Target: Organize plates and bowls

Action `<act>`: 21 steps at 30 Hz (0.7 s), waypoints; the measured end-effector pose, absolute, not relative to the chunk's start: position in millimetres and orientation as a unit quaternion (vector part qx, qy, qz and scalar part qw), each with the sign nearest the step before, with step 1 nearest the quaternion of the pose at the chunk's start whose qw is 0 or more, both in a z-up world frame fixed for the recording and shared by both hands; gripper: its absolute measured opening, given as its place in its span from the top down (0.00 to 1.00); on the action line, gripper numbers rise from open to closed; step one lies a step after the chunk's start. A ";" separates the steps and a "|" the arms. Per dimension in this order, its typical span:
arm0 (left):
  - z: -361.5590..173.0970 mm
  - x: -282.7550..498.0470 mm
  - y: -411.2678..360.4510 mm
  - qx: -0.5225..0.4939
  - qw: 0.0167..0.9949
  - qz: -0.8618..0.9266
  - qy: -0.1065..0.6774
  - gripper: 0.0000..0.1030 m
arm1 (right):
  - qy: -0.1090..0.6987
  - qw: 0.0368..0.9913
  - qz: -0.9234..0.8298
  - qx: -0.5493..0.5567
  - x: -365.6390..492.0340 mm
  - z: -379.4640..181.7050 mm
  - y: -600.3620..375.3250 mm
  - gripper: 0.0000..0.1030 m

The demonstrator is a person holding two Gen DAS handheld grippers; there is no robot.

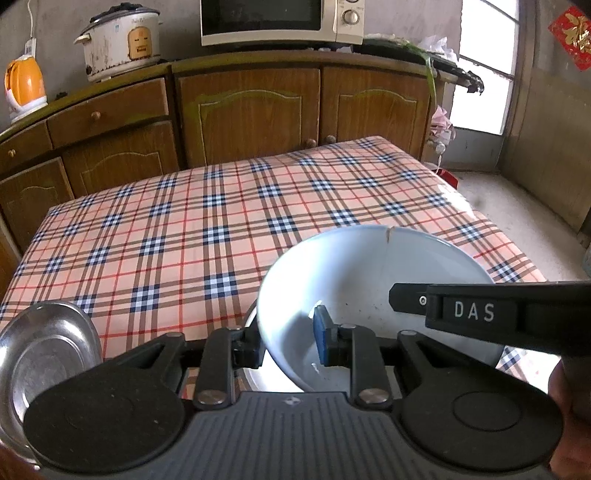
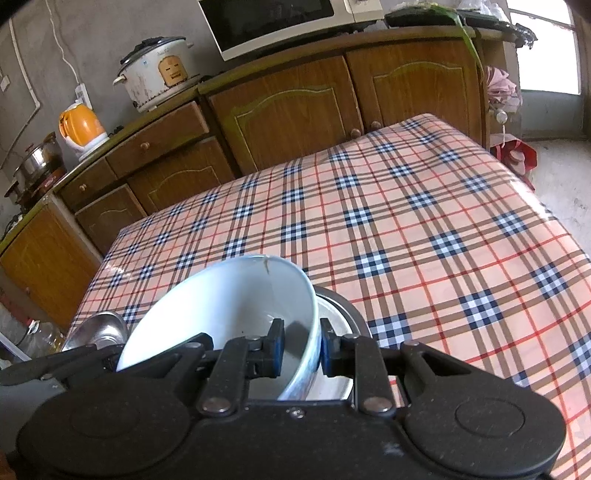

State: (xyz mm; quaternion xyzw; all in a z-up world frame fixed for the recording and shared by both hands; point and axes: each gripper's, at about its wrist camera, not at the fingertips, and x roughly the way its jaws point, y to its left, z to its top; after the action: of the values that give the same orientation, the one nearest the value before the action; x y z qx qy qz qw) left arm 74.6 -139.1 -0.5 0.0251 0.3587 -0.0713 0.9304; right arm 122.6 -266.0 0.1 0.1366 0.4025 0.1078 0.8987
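A white bowl (image 1: 369,280) with a crack at its far rim hangs tilted over the near edge of the table. My left gripper (image 1: 288,343) is shut on its left wall, one pad inside and one outside. My right gripper (image 2: 303,347) is shut on the right wall of the same bowl (image 2: 221,302) in the same way. In the left wrist view, its black finger (image 1: 461,310) reaches in from the right. Right under the bowl lies a second, dark-rimmed white dish (image 2: 340,380); I cannot tell if they touch. A steel plate (image 1: 48,350) lies to the left.
The table carries a checked cloth (image 1: 184,229) that stretches away in front. Behind it stands a wooden cabinet (image 1: 251,114) with a microwave (image 1: 280,18), a rice cooker (image 1: 122,40) and an orange kettle (image 1: 24,85). To the right, the table edge drops to a concrete floor (image 1: 524,210).
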 end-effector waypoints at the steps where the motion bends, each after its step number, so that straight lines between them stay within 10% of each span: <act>1: -2.0 75.7 -138.5 0.025 0.930 -0.070 0.360 0.76 | 0.403 0.898 0.109 0.136 123.8 -2.4 -265.3 0.75; 21: -31.2 85.5 -138.7 0.023 0.920 -0.078 0.384 0.76 | 0.418 0.892 0.111 0.132 135.2 -38.2 -267.0 0.75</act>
State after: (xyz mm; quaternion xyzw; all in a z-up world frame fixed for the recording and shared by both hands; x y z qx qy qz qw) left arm 85.5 -138.7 -31.2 0.0227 0.3841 -0.0779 0.9197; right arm 135.2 -267.0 -38.2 0.1322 0.4178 0.1110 0.8920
